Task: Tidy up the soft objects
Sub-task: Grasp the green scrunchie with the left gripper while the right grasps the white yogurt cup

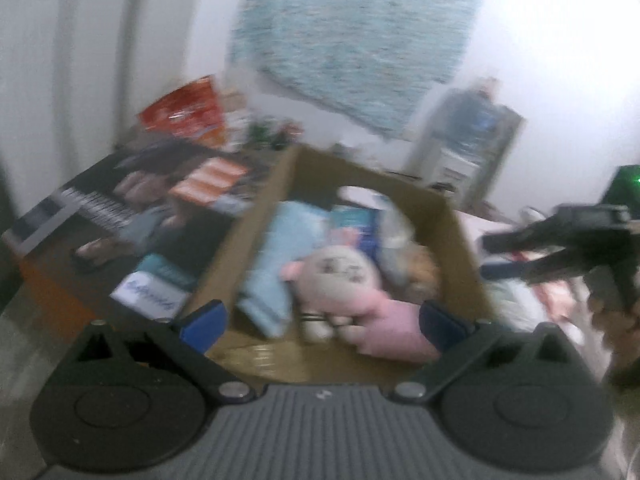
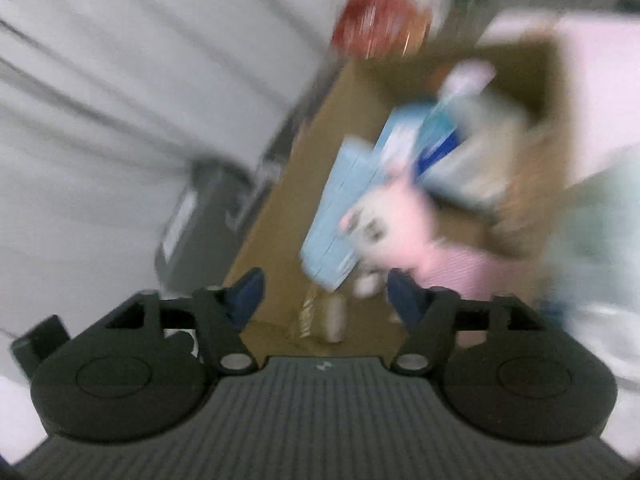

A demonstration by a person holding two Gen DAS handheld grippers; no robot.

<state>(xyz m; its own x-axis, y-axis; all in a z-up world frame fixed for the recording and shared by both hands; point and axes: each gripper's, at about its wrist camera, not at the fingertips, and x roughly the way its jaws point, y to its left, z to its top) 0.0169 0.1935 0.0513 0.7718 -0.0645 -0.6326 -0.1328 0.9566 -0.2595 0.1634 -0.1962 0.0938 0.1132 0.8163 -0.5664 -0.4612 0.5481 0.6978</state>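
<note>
An open cardboard box [image 1: 460,236] holds soft things: a pink plush toy with a pale face [image 1: 340,276], a light blue folded cloth [image 1: 276,264] and blue packets behind. My left gripper [image 1: 320,320] is open and empty above the box's near edge. The other gripper [image 1: 560,248] shows at the right, over a pile of clothes. In the right wrist view the same box [image 2: 280,184], plush [image 2: 392,224] and blue cloth [image 2: 340,200] appear blurred. My right gripper [image 2: 326,292] is open and empty above the box's near end.
A dark desk [image 1: 64,272] left of the box carries a keyboard [image 1: 92,204], books and a red bag [image 1: 188,112]. A blue wall hanging [image 1: 356,40] is behind. Pink bedding with clothes [image 1: 552,296] lies right of the box. A grey bin [image 2: 200,216] stands left of the box.
</note>
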